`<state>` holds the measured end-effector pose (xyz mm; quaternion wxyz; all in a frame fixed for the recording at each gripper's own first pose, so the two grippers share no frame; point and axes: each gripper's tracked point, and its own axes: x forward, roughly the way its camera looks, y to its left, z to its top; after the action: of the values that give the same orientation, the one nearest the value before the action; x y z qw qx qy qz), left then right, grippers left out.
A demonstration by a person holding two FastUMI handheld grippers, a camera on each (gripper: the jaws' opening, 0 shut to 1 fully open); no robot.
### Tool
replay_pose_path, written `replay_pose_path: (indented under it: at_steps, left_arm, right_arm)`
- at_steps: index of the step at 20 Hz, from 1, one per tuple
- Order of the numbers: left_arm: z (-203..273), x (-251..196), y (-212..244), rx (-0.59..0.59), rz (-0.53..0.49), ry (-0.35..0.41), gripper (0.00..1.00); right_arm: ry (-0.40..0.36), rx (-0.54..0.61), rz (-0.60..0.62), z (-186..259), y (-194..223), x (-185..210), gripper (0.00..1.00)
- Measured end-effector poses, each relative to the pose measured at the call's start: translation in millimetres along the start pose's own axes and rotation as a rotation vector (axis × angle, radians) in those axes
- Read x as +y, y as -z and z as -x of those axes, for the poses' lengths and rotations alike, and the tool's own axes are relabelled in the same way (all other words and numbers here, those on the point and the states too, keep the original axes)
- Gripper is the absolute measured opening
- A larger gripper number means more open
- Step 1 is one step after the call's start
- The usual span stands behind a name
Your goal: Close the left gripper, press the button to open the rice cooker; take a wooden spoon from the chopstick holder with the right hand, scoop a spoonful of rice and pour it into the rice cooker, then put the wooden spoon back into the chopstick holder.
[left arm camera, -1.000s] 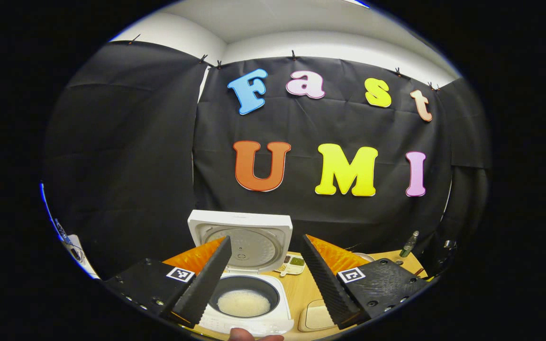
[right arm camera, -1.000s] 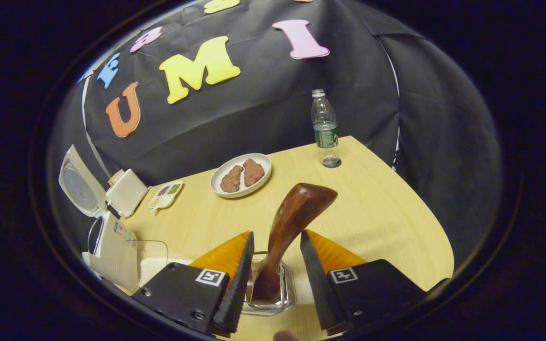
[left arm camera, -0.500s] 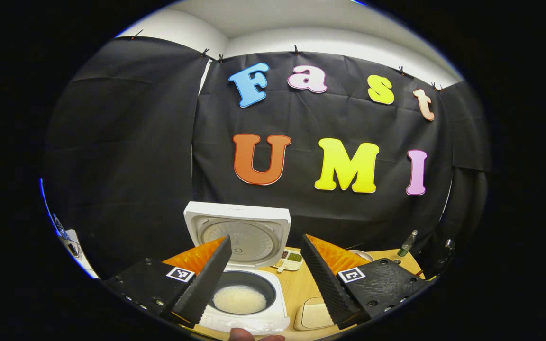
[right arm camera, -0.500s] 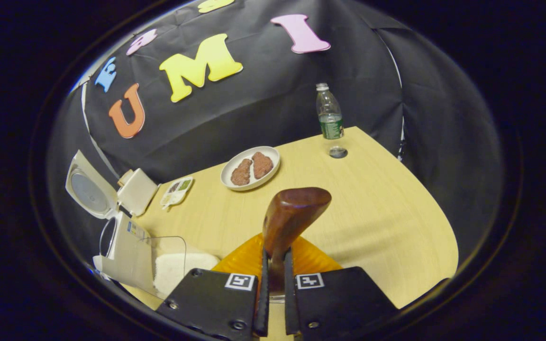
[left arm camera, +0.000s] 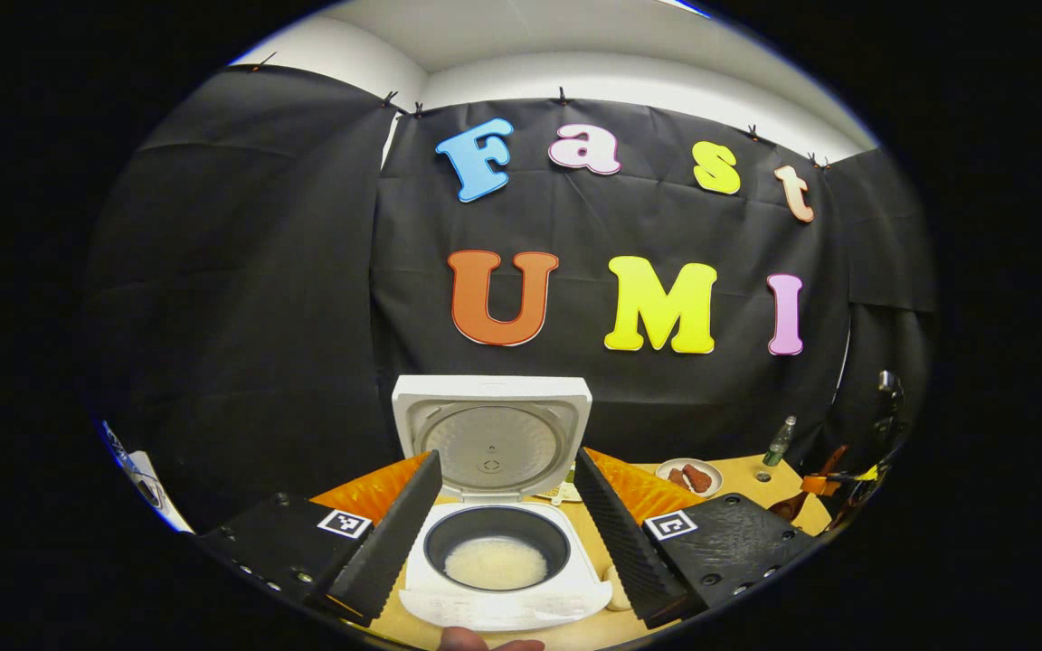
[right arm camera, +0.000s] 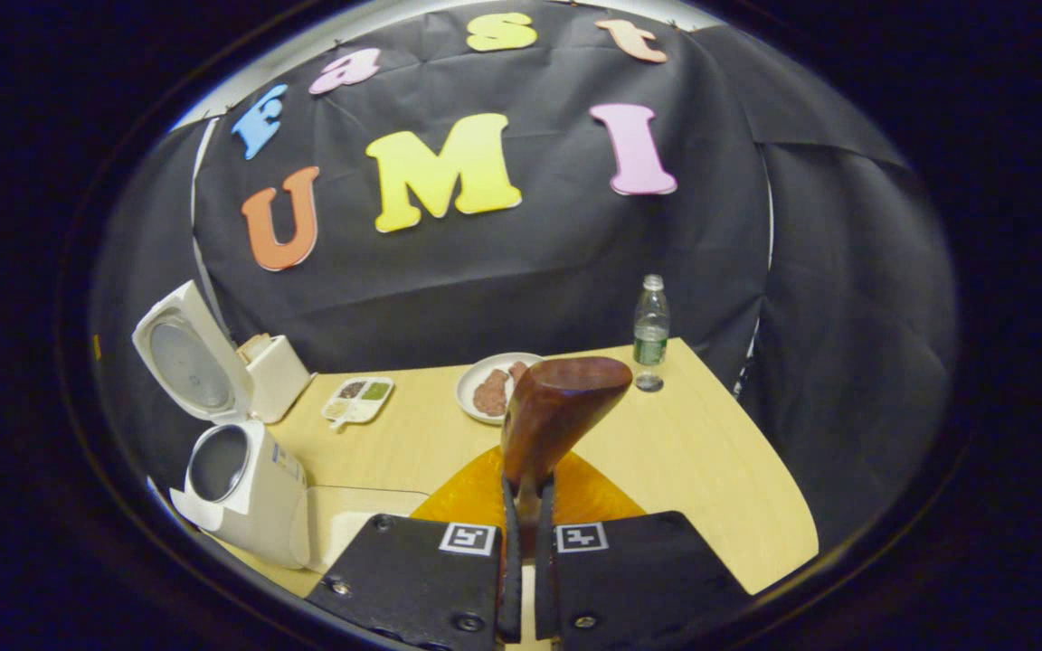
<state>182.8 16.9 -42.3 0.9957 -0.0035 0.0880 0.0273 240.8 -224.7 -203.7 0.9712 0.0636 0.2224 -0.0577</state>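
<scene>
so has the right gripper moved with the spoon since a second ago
Yes. The right gripper, shut on the wooden spoon, has gone up: the table sits lower and farther off, and the glass holder has dropped from sight.

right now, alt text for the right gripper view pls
The right gripper is shut on a wooden spoon, its end sticking up over a table. To the left stands an open rice cooker; farther back are a plate and a bottle.

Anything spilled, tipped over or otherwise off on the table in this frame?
Nothing stands out. The rice cooker stands upright with its lid open and rice inside the pot. The right gripper is shut on the wooden spoon. The plate and bottle sit upright on the table, with no spills visible.
</scene>
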Motion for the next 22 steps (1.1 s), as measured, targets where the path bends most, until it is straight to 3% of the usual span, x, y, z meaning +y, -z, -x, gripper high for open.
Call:
replay_pose_path:
  at_steps: [6, 9, 16, 18, 22]
  left_arm:
    - [16, 43, -2, -0.009, 0.012, -0.008, 0.94]
    - [24, 63, 0, 0.000, 0.024, -0.024, 0.94]
    - [42, 102, 17, 0.068, -0.006, -0.067, 0.94]
    - [46, 109, 20, 0.080, -0.008, -0.072, 0.94]
    - [50, 122, 20, 0.090, -0.013, -0.086, 0.94]
  right_arm:
    - [-0.077, 0.005, 0.133, 11, 25, 92, 0.11]
    - [-0.059, 0.044, 0.227, -7, 62, 113, 0.11]
    - [0.050, 0.054, 0.476, -44, 125, 119, 0.11]
    - [0.035, 0.064, 0.449, -45, 134, 126, 0.11]
    - [-0.045, 0.121, 0.264, -45, 148, 152, 0.11]
